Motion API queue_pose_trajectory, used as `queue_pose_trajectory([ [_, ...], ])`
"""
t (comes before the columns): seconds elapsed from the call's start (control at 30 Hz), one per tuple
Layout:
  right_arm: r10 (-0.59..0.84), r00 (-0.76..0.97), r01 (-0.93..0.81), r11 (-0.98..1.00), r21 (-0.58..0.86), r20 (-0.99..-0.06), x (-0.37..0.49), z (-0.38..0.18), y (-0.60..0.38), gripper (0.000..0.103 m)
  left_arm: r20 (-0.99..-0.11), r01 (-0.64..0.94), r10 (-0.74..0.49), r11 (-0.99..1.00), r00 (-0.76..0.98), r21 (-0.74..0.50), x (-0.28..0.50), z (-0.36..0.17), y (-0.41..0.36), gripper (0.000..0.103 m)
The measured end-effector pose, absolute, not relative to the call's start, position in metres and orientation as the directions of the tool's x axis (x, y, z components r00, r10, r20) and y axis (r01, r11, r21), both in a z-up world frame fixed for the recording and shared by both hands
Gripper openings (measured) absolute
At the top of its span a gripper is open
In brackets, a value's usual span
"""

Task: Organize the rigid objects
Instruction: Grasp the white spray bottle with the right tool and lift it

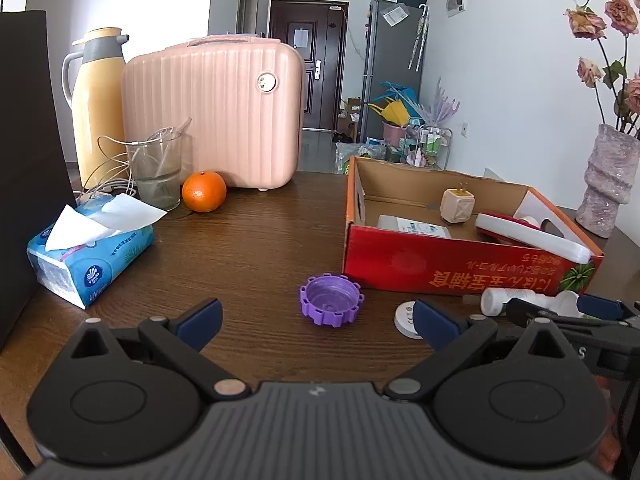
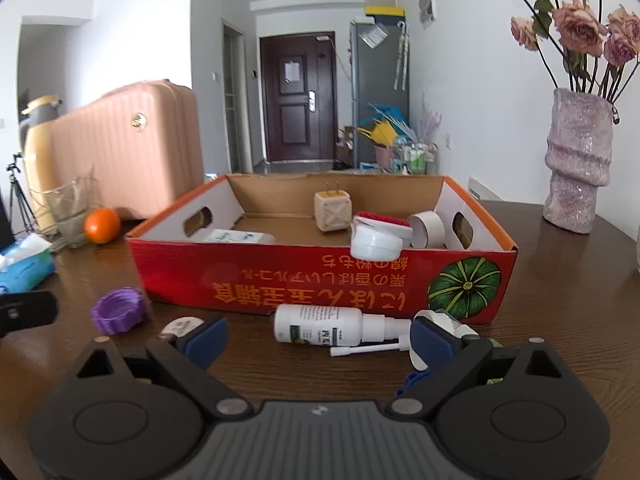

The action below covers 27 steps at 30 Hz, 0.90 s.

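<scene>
Right gripper (image 2: 316,340), jaws wide and empty, faces the spray bottle (image 2: 320,325) at lower centre: straddle its body squarely, then close. Left gripper (image 1: 316,320) gapes empty before the purple cap (image 1: 331,300).

Left gripper (image 1: 318,322) jaws spread wide, right gripper (image 2: 320,338) likewise, both angled downward
</scene>
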State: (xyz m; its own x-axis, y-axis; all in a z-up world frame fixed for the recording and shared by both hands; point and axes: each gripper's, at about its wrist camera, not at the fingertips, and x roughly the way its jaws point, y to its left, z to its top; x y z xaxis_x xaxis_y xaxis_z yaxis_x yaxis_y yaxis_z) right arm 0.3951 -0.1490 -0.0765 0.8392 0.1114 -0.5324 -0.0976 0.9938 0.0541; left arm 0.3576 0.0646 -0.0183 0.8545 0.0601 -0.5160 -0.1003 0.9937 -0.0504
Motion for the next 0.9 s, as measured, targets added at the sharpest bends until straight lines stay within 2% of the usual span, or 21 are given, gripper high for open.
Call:
queue_pose_trajectory([
  [0.4,0.064,0.806,-0.053,0.998,0.035,-0.589,0.43,-0.088,-0.146,0.095,-0.553,-0.093,0.056,0.995,0.831,-0.041,0.377,-0.029,0.072,0.103],
  [0.9,0.032,0.764,-0.032,0.999,0.013,-0.644,0.456,-0.099,-0.146,0.096,-0.547,-0.079,0.04,0.996,0.836,-0.047,0.374,-0.027,0.072,0.103],
])
